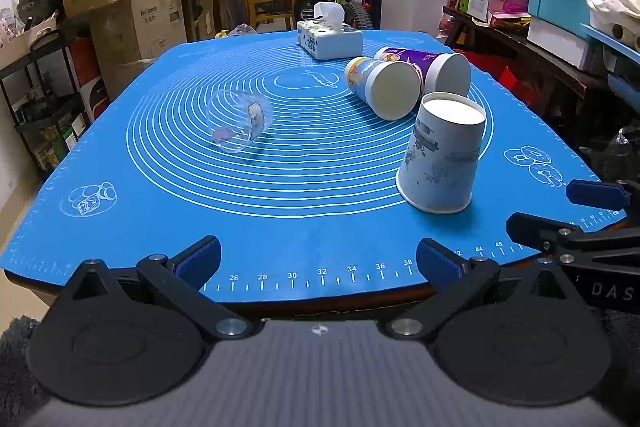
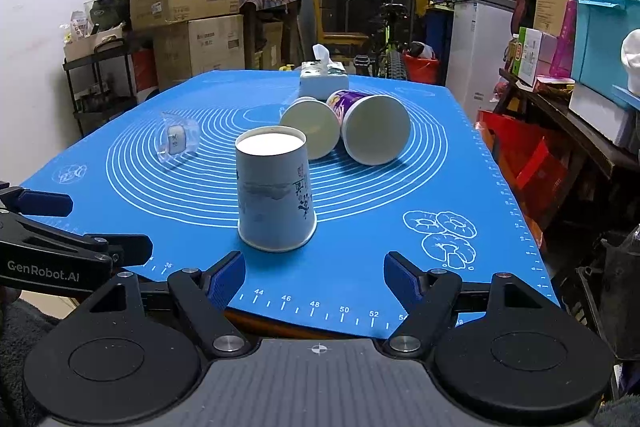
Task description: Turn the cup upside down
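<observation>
Blue silicone baking mat (image 1: 280, 227) covers the table in front of me, printed with white concentric rings and a ruler scale along its near edge. On it, closest to my right gripper (image 2: 315, 277), stands the white paper cup (image 2: 274, 193) with grey landscape print and dark calligraphy; it sits mouth down on the mat, its flat base turned up, so nothing shows inside it. In my left wrist view the same cup (image 1: 442, 157) stands toward the right of the mat, ahead of my left gripper (image 1: 319, 259) and well apart from its fingers.

Behind it two more paper cups lie on their sides, touching each other, bases turned toward me: a light blue printed cup (image 1: 382, 87) and a purple printed cup (image 1: 434, 69). Their mouths face away, so I cannot tell what, if anything, they hold. A clear plastic cup (image 1: 238, 121) lies tipped on its side to the left on the rings, with a small white label showing through its wall. At the far edge sits a white tissue box (image 1: 330, 39) with a tissue sticking up from its slot.

Both pairs of my jaws are spread wide, released, gripping nothing; the blue pads (image 2: 226, 277) hang over the near edge of the mat. My right gripper's fingers show at the right rim of the left view.
</observation>
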The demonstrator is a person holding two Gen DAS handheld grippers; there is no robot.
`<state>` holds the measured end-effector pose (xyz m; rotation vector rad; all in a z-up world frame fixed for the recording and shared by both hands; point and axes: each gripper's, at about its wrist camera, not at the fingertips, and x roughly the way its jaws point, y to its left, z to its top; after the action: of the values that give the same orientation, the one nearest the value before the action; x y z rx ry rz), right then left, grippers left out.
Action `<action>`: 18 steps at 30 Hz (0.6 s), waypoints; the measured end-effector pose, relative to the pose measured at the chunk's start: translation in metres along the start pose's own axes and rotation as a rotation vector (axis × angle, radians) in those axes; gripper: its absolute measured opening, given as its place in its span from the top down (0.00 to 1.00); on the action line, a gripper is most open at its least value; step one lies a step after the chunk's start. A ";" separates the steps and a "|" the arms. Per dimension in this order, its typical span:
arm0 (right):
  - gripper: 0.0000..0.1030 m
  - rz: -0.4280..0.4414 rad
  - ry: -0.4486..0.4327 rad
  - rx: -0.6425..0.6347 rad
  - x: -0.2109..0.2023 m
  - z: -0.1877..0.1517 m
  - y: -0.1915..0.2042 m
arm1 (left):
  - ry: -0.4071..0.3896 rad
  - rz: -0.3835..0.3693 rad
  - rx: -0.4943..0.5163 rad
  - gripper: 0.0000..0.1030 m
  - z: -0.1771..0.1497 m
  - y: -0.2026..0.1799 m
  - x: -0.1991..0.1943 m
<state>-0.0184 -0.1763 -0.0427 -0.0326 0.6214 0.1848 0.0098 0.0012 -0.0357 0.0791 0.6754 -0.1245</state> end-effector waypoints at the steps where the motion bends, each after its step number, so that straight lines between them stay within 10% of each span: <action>1: 0.22 0.001 0.000 0.001 0.000 0.000 0.000 | 0.000 0.000 0.001 0.00 0.000 0.000 0.000; 18: 0.22 -0.003 0.005 0.002 0.001 -0.002 -0.001 | 0.000 0.001 0.001 0.00 0.001 -0.002 0.000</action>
<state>-0.0186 -0.1769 -0.0447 -0.0325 0.6270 0.1811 0.0099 -0.0008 -0.0347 0.0800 0.6751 -0.1242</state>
